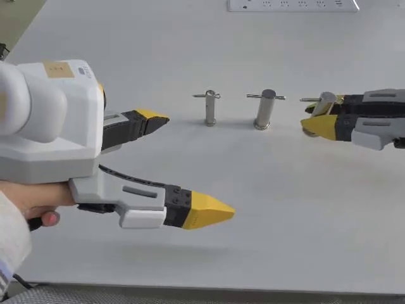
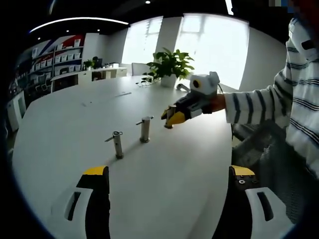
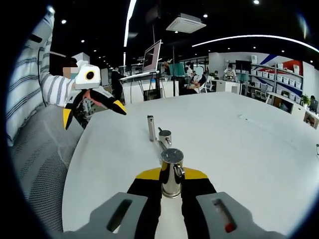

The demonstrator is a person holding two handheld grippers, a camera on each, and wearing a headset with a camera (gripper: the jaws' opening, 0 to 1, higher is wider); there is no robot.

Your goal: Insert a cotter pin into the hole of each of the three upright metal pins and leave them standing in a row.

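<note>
Left gripper (image 1: 199, 165) hangs released, jaws wide, holding nothing, low over the near-left of the bench (image 1: 266, 215) and well short of the row. Row runs across mid-bench. The left pin (image 1: 211, 109) is upright and free, with the left cotter pin (image 1: 206, 96) through its top hole. The middle pin (image 1: 264, 111) is upright too, with the middle cotter pin (image 1: 253, 97) through it. The right pin (image 1: 326, 99) is clenched in the right gripper (image 1: 319, 117), grabbed on the shank below the head. A wire stub on its left is probably its cotter, can't confirm it's seated. Handling guess: pins are solid steel, stiff, dense for their size, and polished, so slippery in the jaws. They stand tall on a small foot and will tip if bumped. Grip mid-shank, square on, clear of the cross hole. Cotters are thin springy wire, light and easy to bend or flick, so hold them at the loop end. Bench top is smooth, matte and pale, flat, low friction, so a nudged pin slides or topples. Power strip (image 1: 291, 5) sits at the far edge. Room is an open office with bright windows, a potted plant (image 2: 169, 64) and shelving (image 2: 45, 64).
</note>
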